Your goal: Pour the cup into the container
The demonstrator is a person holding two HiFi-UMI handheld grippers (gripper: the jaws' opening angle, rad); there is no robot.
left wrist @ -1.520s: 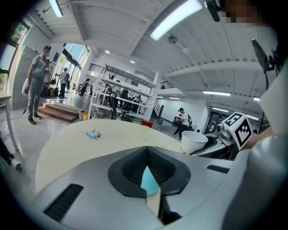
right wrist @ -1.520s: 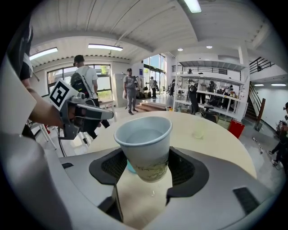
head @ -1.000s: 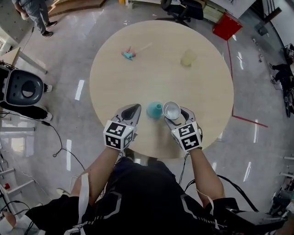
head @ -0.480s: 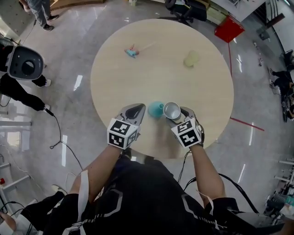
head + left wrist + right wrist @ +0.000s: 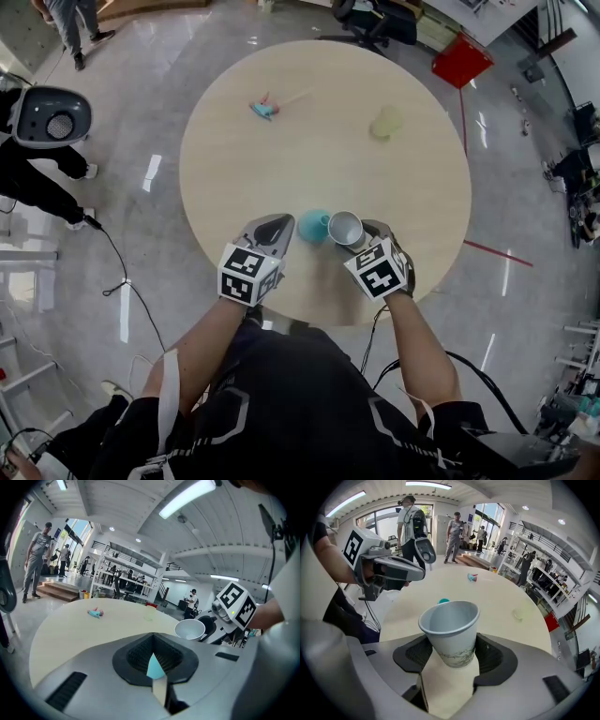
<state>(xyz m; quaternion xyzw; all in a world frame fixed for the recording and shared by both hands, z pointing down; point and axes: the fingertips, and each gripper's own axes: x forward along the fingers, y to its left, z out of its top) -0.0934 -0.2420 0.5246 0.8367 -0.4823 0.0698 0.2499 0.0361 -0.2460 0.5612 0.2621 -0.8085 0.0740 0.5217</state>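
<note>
A white paper cup point(image 5: 345, 228) point(image 5: 450, 630) hangs over the near part of the round table point(image 5: 319, 150), with my right gripper point(image 5: 355, 241) point(image 5: 451, 660) shut on its lower half. The cup leans toward a small teal container point(image 5: 313, 225) point(image 5: 444, 601) just to its left, and its pale inside shows no contents. My left gripper point(image 5: 281, 225) point(image 5: 157, 667) sits on the container's other side, jaws drawn together to a narrow slit. A sliver of teal shows through that slit, and I cannot tell whether the tips touch the container. The left gripper view also catches the cup point(image 5: 190, 629).
A pale yellow-green cup point(image 5: 385, 122) point(image 5: 149, 616) stands at the far right of the table. A small teal and pink toy point(image 5: 262, 108) point(image 5: 472, 577) lies at the far left. A red box point(image 5: 461, 58) sits on the floor beyond, and people stand further off.
The right gripper has tipped the cup a little more toward the teal container. The left gripper and the container have kept their place.
</note>
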